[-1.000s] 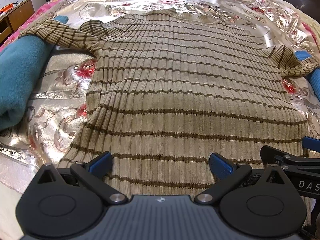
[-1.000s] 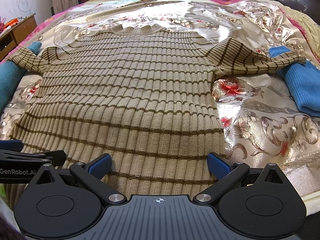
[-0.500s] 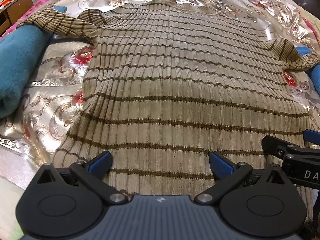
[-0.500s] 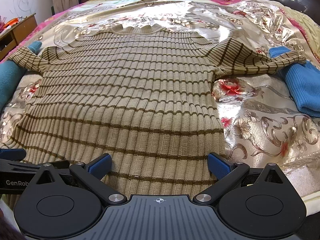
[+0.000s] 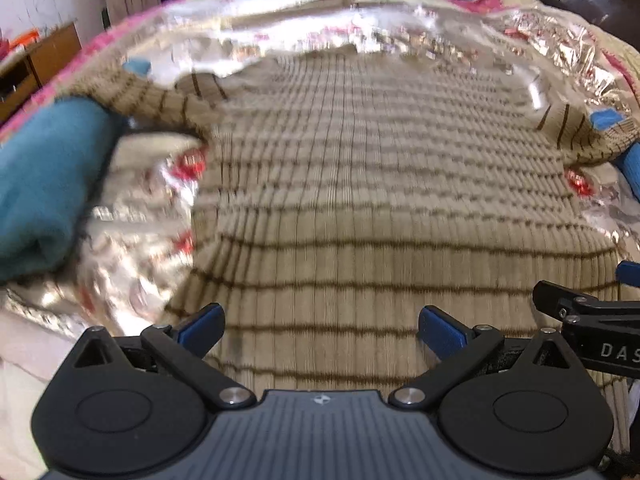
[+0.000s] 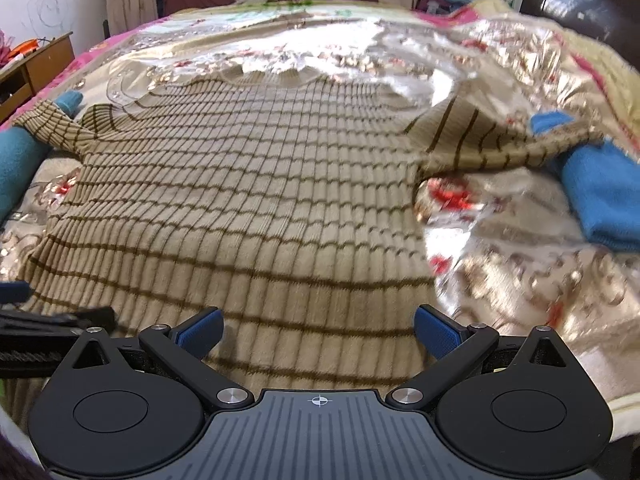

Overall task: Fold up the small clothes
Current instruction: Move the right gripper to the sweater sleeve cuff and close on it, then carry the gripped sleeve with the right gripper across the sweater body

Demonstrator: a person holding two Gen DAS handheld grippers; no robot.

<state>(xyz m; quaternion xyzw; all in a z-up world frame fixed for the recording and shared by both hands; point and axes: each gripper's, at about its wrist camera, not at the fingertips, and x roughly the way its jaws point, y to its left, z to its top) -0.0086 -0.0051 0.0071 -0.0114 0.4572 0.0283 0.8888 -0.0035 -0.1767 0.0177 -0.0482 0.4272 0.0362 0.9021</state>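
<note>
A beige ribbed sweater with thin brown stripes (image 5: 360, 200) lies flat on the bed, neck at the far end and both sleeves spread out; it also shows in the right wrist view (image 6: 256, 208). My left gripper (image 5: 322, 330) is open and empty above the sweater's near hem, left of its middle. My right gripper (image 6: 318, 330) is open and empty above the hem near the sweater's right edge. The right gripper also shows at the right edge of the left wrist view (image 5: 592, 316). Both views are blurred.
A shiny floral bedspread (image 6: 520, 264) covers the bed. A teal folded cloth (image 5: 40, 184) lies under the left sleeve. A blue folded cloth (image 6: 604, 196) lies under the right sleeve. A wooden desk (image 6: 32, 72) stands far left and a dark chair (image 6: 580, 12) far right.
Both views have tilted up and blurred, so both grippers are moving. The sweater lies as before and both grippers stay open.
</note>
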